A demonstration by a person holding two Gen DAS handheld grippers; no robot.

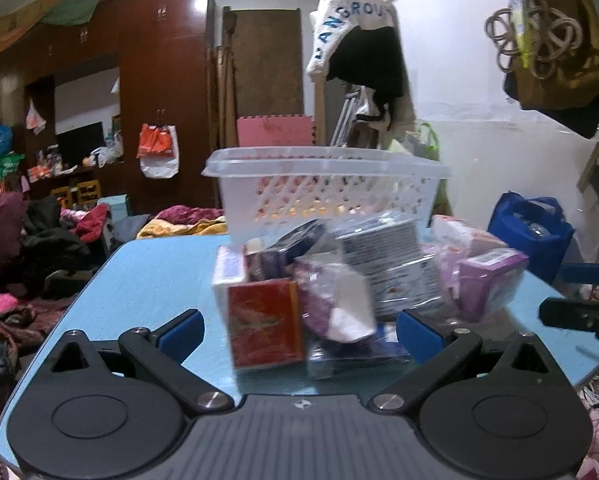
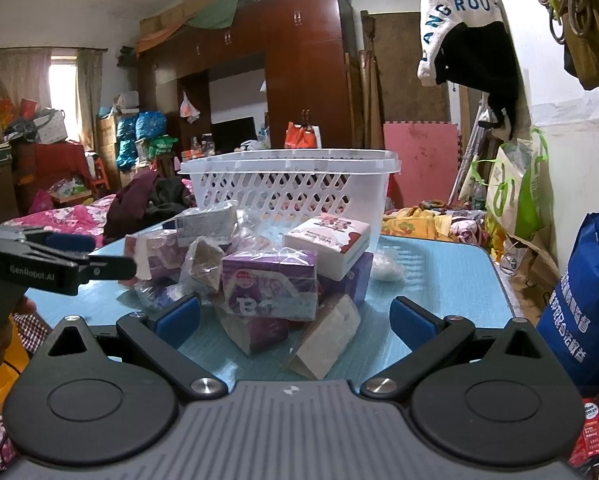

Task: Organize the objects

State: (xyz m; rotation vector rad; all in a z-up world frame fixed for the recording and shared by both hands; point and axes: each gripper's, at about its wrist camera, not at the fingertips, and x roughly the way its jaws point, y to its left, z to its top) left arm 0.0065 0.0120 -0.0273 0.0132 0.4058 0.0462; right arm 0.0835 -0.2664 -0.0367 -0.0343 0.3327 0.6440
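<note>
Now both grippers are hovering spread over a box pile.
Left gripper (image 1: 299, 330) and right gripper (image 2: 295, 318) are facing boxes (image 2: 269, 282) near a white basket (image 2: 289, 190) on a blue table (image 2: 439, 292).

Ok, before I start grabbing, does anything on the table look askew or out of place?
Yes. The boxes sit in a loose heap in front of the white basket instead of inside it. The white box rests tilted on the pile, and a tan box leans on its edge. Nothing looks spilled or damaged.
</note>
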